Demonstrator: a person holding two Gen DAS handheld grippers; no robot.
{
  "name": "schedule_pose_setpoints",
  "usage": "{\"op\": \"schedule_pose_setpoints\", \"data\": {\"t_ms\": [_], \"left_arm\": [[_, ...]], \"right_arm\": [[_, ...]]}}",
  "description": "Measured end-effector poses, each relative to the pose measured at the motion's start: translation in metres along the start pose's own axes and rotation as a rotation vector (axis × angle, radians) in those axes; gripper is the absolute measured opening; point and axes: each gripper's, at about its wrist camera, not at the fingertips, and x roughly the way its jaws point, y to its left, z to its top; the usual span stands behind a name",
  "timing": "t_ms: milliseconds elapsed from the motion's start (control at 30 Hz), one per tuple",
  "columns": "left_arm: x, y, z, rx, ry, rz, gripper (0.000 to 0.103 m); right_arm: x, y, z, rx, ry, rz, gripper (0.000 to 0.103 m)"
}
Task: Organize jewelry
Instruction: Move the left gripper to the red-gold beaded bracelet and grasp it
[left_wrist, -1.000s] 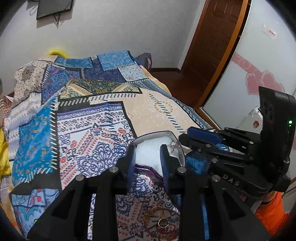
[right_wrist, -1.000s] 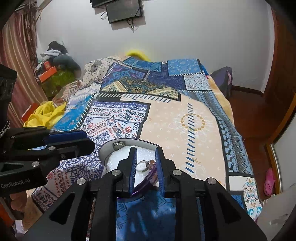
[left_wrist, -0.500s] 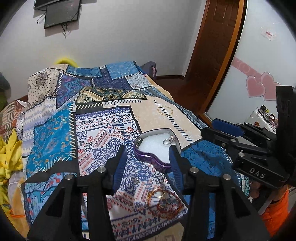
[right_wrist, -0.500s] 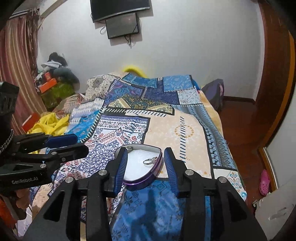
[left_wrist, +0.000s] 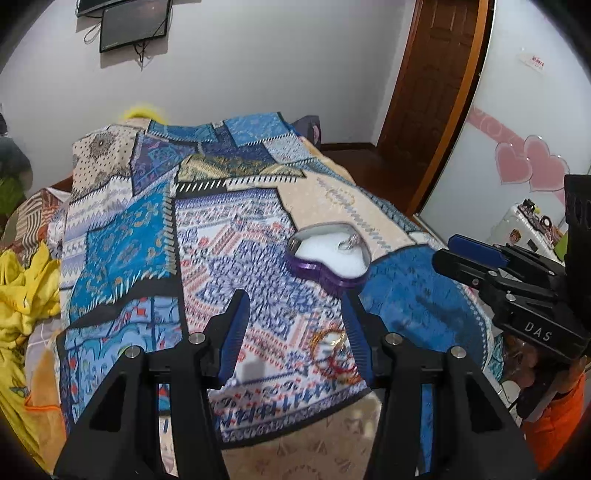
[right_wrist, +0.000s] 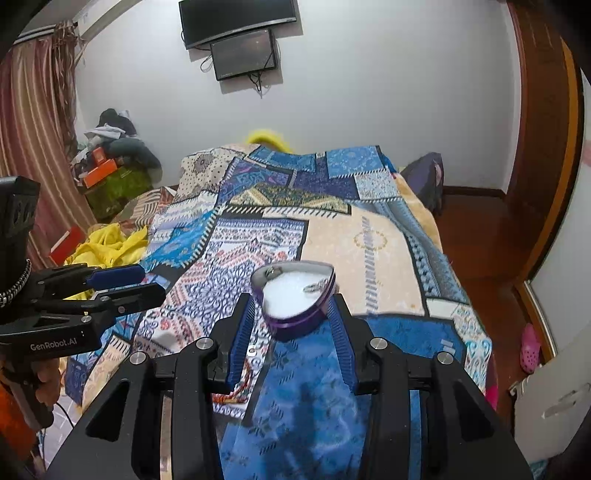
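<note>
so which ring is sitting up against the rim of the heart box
The small silver ring tucked in the far left lobe of the heart box; the other ring lies out on the white padding toward the right side.

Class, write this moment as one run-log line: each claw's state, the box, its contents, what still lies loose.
left claw: opening, empty | right claw: open, empty | box: on bedspread, open | ring: in box | bangles: loose on bedspread

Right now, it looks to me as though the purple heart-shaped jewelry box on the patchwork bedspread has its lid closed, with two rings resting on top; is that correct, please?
Not quite: the purple heart-shaped jewelry box on the patchwork bedspread is open, not closed. The two rings rest inside on its white lining, as the right wrist view shows.
</note>
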Motion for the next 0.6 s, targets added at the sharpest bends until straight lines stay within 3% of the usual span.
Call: {"op": "schedule_pose_setpoints", "data": {"t_ms": [367, 600], "left_arm": [[0.015, 0.012, -0.034, -0.021, 0.083, 0.025, 0.051], [0.036, 0.006, -0.040, -0.014, 0.129, 0.002, 0.050]], "right_arm": [[0.029, 0.012, -0.038, -0.005, 0.132, 0.023, 0.038], [0.036, 0.012, -0.051, 0.016, 0.172, 0.030, 0.038]]}}
